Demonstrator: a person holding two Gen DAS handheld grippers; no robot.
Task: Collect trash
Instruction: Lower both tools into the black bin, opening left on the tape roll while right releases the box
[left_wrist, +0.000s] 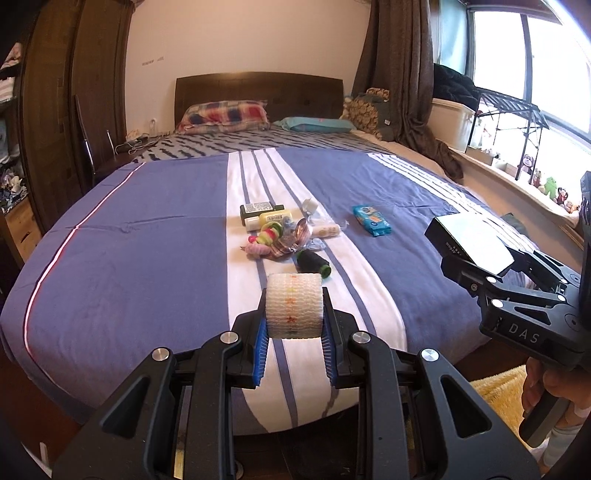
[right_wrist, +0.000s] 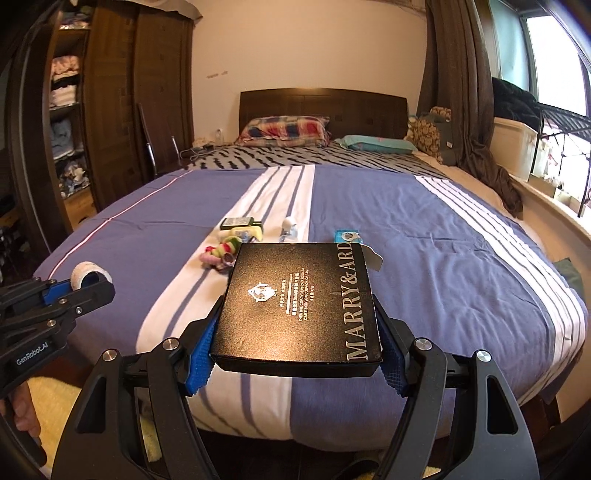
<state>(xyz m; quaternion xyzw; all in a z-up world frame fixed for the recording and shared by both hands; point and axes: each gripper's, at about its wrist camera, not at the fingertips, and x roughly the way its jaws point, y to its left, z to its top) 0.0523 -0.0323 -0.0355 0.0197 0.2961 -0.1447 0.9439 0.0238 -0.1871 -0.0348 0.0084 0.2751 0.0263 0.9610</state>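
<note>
Left wrist view showed your left gripper (left_wrist: 294, 325) pinching a white foam mesh sleeve (left_wrist: 294, 305) between its blue pads, held clear above the striped bedspread (left_wrist: 147, 236). In the right wrist view your right gripper (right_wrist: 297, 354) had its jaws spread wide but pressed against the two sides of a flat black cosmetics box (right_wrist: 301, 299), which lay level between the pads. So you were, I judge, at the carry step: each hand had one piece of trash lifted off the bed. No bin or bag showed in either view, so your next move called for turning toward wherever it stood and keeping the box level, since its smooth sides could slip. Still on the bed were the little heap of hair ties (left_wrist: 267, 236), small bottles (left_wrist: 264, 214), a black-and-green spool (left_wrist: 314, 263) and a blue packet (left_wrist: 371, 220), well apart from both grippers; those looked left for later trips.
</note>
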